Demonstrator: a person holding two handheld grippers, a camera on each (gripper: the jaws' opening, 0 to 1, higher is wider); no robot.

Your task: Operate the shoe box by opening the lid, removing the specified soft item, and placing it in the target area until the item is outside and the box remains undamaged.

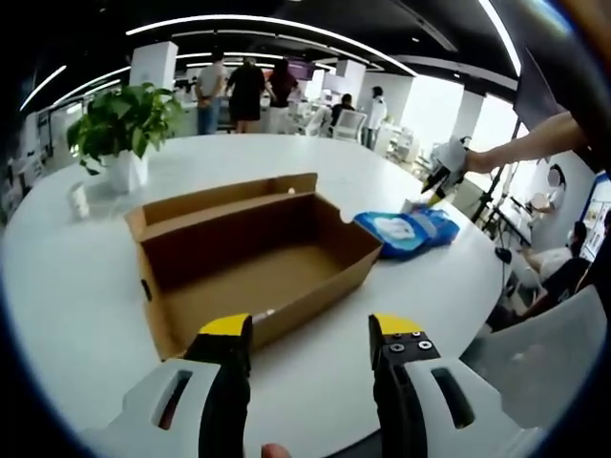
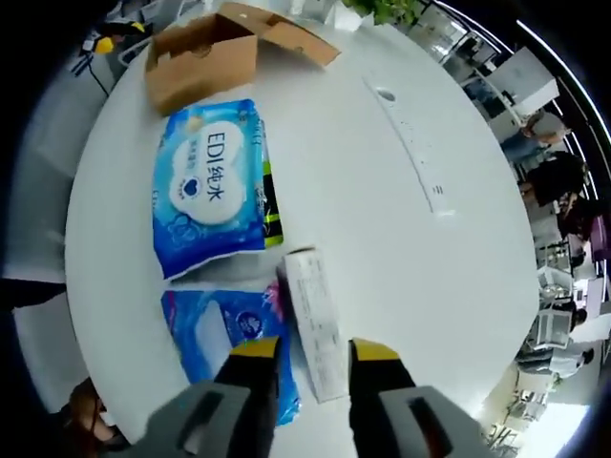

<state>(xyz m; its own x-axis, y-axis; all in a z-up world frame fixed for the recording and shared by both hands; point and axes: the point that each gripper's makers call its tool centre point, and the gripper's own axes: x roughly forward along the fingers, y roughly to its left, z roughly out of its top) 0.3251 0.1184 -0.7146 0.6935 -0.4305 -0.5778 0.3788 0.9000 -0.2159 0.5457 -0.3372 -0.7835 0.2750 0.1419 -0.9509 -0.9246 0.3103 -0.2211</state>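
From the left gripper view, the cardboard shoe box (image 1: 253, 253) sits open on the white round table (image 1: 86, 286), its lid flap folded back toward the far side and the inside looking bare as far as I can see. The left gripper (image 1: 311, 336) hovers just short of the box's near wall, its yellow-tipped jaws apart with nothing between them. Past the box's right corner lies a blue soft pack (image 1: 409, 231), already outside the box, and the right gripper (image 1: 441, 176) comes in from the right, held by a person's arm, just above that pack. A potted plant (image 1: 122, 129) stands at the far left of the table, and people (image 1: 246, 91) stand in the room behind.

The right gripper view looks down on the table (image 2: 401, 239) from the other side, and here the blue turns out to be two packs: a larger soft pack (image 2: 210, 186) with white printing, lying near the box (image 2: 205, 57), and a second blue pack (image 2: 224, 339) closer to the right gripper (image 2: 315, 355). A narrow white packet (image 2: 315, 320) lies beside that second pack, its near end running in between the jaws. The jaws stand a little apart; whether they touch it I cannot tell. The larger pack lies ahead of the tips, apart from them.
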